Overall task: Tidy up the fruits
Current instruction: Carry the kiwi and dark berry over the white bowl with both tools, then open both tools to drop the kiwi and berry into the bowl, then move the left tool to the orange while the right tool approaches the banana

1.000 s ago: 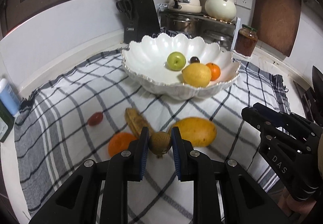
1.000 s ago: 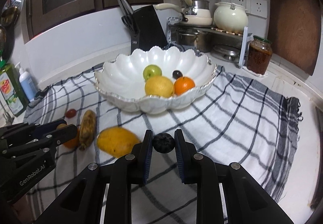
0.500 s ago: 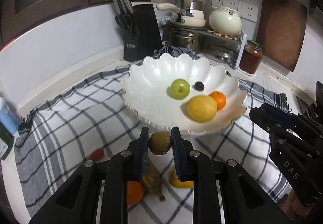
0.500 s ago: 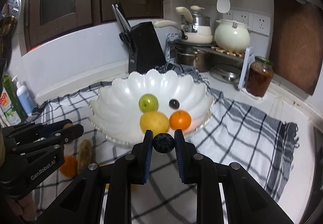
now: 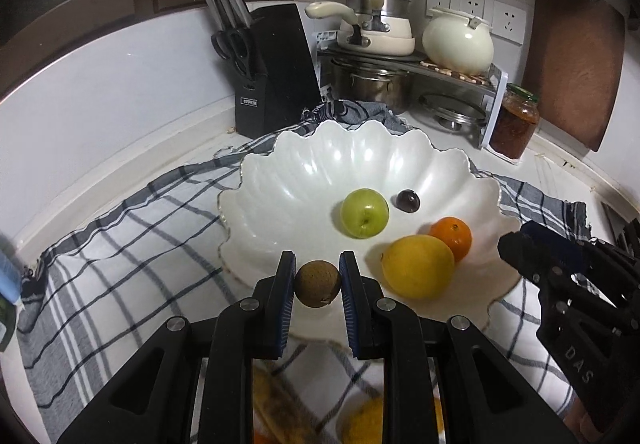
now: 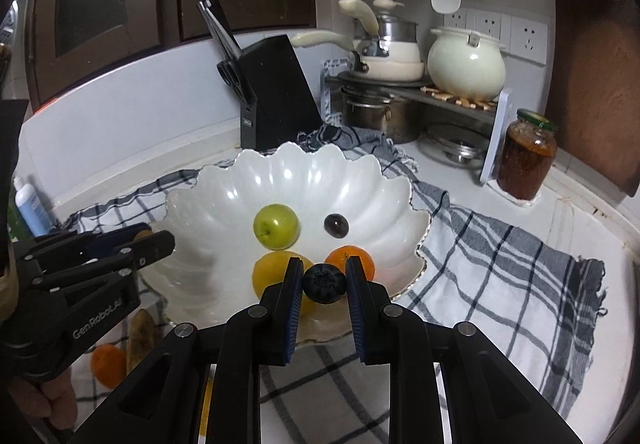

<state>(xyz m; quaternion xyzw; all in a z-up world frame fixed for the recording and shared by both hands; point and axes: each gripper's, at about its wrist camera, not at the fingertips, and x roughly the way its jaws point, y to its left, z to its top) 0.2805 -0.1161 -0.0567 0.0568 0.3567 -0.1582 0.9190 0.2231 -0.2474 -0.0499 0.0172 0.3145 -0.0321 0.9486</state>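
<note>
Left tongs (image 5: 318, 284) pinch a brown kiwi (image 5: 318, 283) between both pads, held over the near rim of the white scalloped bowl (image 5: 280, 204). Right tongs (image 6: 324, 283) pinch a dark blueberry-like fruit (image 6: 324, 283), also above the bowl's near edge.

Already in the bowl: green apple (image 5: 364, 213), small dark grape (image 5: 408, 200), orange (image 5: 451, 236) and lemon (image 5: 418, 266). Lemon and orange touch; apple and grape sit apart, further back.

Bowl sits on a checked cloth (image 6: 500, 264) spread over the worktop (image 6: 580, 204). On the cloth near the bowl, left-hand side in the right wrist view: a browned banana (image 6: 140, 336) and a second orange (image 6: 107, 364), just beside each other. A yellow fruit (image 5: 366, 420) shows under the left tongs, mostly hidden, can't tell what it is.

Back of the worktop: black knife block (image 5: 276, 72), cream pot (image 5: 458, 40) on a rack, red-filled jar (image 5: 514, 122).
</note>
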